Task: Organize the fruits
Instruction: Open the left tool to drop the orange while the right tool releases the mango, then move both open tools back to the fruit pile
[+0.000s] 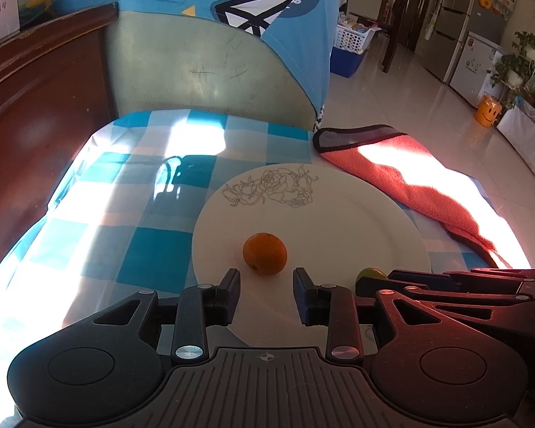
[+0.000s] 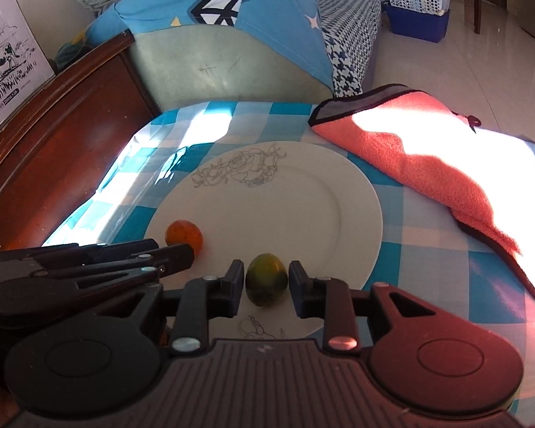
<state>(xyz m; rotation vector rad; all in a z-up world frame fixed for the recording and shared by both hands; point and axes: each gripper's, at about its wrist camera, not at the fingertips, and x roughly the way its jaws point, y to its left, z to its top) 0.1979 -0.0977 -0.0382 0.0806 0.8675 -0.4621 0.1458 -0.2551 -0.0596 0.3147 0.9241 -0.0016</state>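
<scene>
White plate (image 1: pixel 339 214) sitting on a blue-and-white checked tablecloth (image 1: pixel 132 249), flower line drawing on its far rim. Two fruits lying on the plate's near half.

Left gripper (image 1: pixel 266 287) hanging low over the plate's near edge, jaws wide apart, gripping nothing. Orange (image 1: pixel 265 253) sitting on the plate just ahead of the fingertips, centred on the gap but not between the pads, no contact showing. In the right wrist view the same orange (image 2: pixel 184 235) is lying at the plate's left side, partly hidden behind the left gripper's fingers (image 2: pixel 174 253).

Right gripper (image 2: pixel 265 287) sitting over the plate (image 2: pixel 321 214) near edge, jaws part open with the green fruit (image 2: pixel 266 284) between the pads. Narrow gaps showing on both sides of the fruit, so the pads are looking just clear of it, not pinching; fruit resting on the plate. From the left wrist view only a sliver of the green fruit (image 1: pixel 371 273) is showing, behind the right gripper's fingers (image 1: pixel 410 280).

The two grippers are lying side by side, close together, right one just right of the left.

Orange-red towel (image 2: pixel 410 149) lying crumpled on the cloth right of the plate, strong sunlight crossing it. Blue cushion (image 2: pixel 210 3) lying on the seat behind the table.
</scene>
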